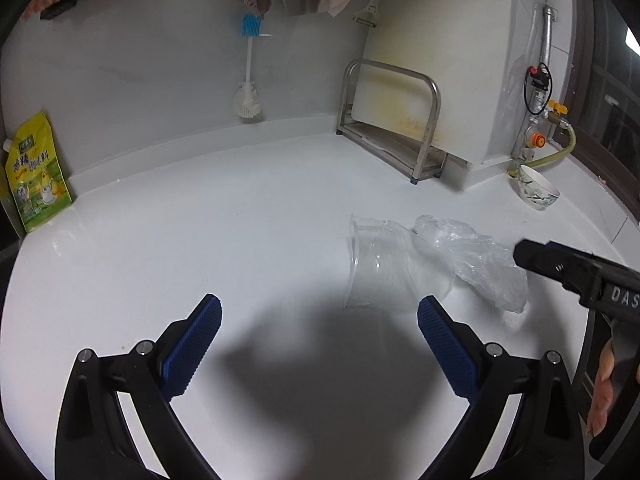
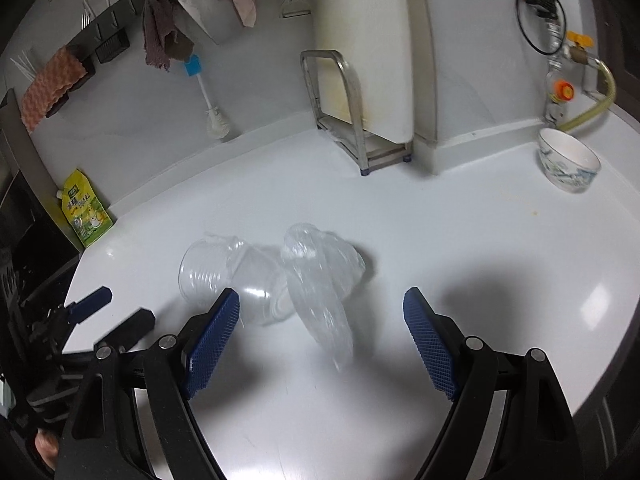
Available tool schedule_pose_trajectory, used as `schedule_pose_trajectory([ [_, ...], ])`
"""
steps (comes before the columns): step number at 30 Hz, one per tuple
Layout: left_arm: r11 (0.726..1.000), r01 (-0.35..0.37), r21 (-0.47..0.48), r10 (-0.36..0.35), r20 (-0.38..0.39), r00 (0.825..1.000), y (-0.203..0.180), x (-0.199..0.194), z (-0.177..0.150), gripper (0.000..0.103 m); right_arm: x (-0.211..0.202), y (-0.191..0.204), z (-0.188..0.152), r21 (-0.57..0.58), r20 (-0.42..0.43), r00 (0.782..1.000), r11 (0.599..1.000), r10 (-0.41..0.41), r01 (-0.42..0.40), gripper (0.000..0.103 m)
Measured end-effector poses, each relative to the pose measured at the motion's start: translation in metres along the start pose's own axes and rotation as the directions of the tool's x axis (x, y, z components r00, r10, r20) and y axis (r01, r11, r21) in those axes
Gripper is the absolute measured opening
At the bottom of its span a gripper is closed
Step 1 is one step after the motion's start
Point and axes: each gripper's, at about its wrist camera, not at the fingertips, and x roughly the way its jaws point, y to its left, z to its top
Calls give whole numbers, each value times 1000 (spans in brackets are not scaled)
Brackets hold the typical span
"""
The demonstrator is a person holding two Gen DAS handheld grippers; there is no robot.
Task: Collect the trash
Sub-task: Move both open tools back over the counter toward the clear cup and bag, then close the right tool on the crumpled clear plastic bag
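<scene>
A clear plastic cup (image 1: 384, 268) lies on its side on the white counter (image 1: 240, 216), with a crumpled clear plastic bag (image 1: 476, 260) against it on the right. My left gripper (image 1: 320, 320) is open and empty, its right fingertip close to the cup's base. In the right wrist view the cup (image 2: 224, 276) and the bag (image 2: 320, 276) lie just ahead of my open, empty right gripper (image 2: 322, 312); the left pad (image 2: 214, 340) overlaps the cup. The right gripper's tip also shows at the right of the left wrist view (image 1: 536, 258).
A patterned bowl (image 2: 568, 166) stands at the back right near a gas valve and hose (image 2: 588, 108). A steel rack (image 2: 344, 112) holds a cutting board against the wall. A yellow-green pouch (image 1: 36, 168) and a bottle brush (image 1: 248, 76) are at the back left.
</scene>
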Motion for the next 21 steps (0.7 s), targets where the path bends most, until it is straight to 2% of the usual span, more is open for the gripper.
schedule_pose_trajectory([
  [4, 1000, -2, -8, 2, 0, 1000, 2, 4, 1, 97, 26, 6, 16, -24, -37, 999, 999, -25, 24, 80],
  [13, 1000, 6, -16, -6, -7, 1000, 6, 9, -2, 97, 65, 6, 27, -21, -107, 991, 996, -83, 82, 80],
  [19, 1000, 12, -21, -12, -15, 1000, 7, 12, -1, 97, 77, 7, 27, -47, -108, 984, 990, -140, 135, 79],
  [20, 1000, 12, -22, -13, -15, 1000, 7, 12, -1, 97, 78, 6, 27, -45, -114, 984, 990, -135, 130, 75],
  [21, 1000, 12, -23, -13, -15, 1000, 7, 12, -1, 97, 80, 6, 26, -44, -122, 984, 991, -129, 125, 64],
])
